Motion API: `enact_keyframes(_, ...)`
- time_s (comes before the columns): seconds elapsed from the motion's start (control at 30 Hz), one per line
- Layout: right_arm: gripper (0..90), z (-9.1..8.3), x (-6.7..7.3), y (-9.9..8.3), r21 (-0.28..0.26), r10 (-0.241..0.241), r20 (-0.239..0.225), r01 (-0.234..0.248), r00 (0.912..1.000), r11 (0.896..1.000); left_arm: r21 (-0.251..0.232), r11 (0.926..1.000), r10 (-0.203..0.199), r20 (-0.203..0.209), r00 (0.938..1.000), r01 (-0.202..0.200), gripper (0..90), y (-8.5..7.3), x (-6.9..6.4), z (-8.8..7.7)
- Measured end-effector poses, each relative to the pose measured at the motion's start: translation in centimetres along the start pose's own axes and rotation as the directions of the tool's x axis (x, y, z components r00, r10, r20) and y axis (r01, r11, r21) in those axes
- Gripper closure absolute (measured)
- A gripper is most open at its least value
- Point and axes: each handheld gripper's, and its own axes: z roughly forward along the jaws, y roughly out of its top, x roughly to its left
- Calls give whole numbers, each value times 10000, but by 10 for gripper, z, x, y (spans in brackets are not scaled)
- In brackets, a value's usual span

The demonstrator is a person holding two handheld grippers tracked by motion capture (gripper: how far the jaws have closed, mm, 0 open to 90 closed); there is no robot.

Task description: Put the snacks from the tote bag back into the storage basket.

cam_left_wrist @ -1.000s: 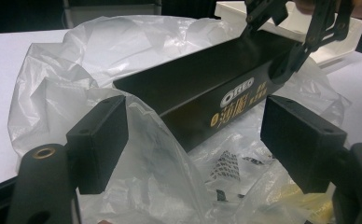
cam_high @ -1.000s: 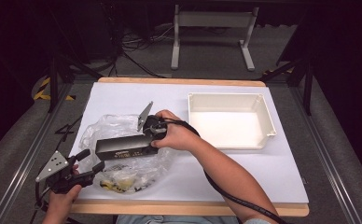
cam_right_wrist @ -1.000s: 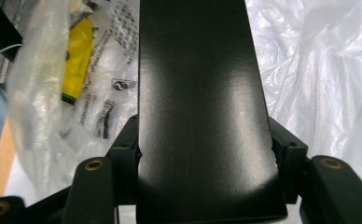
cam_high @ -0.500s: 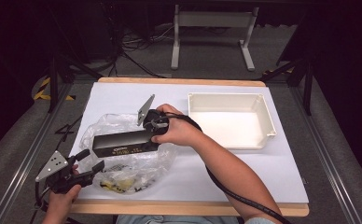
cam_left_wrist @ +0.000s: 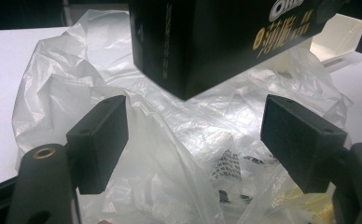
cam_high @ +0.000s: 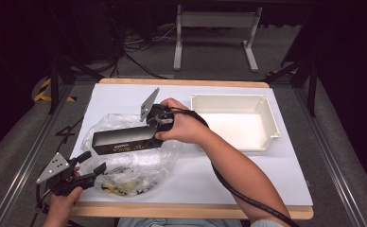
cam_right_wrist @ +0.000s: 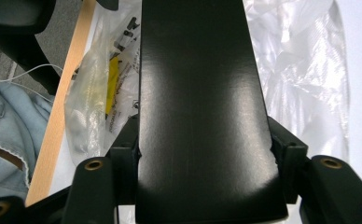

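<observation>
Black box (cam_high: pixel 125 141) clamped between our right gripper (cam_right_wrist: pixel 202 154) jaws, above the plastic bag (cam_high: pixel 125 165); our left gripper (cam_left_wrist: pixel 193 135), at 7 o'clock, jaws wide apart, empty.

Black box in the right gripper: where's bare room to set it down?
The white tray looks empty. Bare table lies beyond the plastic bag, and more between the tray and the near edge. It is crowded at the bag, under the black box, by the left gripper.

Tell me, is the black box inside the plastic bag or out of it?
Out. The right gripper holds the black box clamped between its fingers, lifted above the crumpled plastic bag; nothing of the bag covers it.
</observation>
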Motion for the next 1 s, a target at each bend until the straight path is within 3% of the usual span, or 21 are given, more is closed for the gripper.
enact_keyframes(0.67,434,-45,9,1,-121,-237,396,242,9989,9996,15,10000,25,34,10000,-25,241,0,0,1)
enact_keyframes(1.0,433,-70,13,-20,-21,-83,674,85,9977,10000,44,10000,39,9,10000,-39,241,0,0,2)
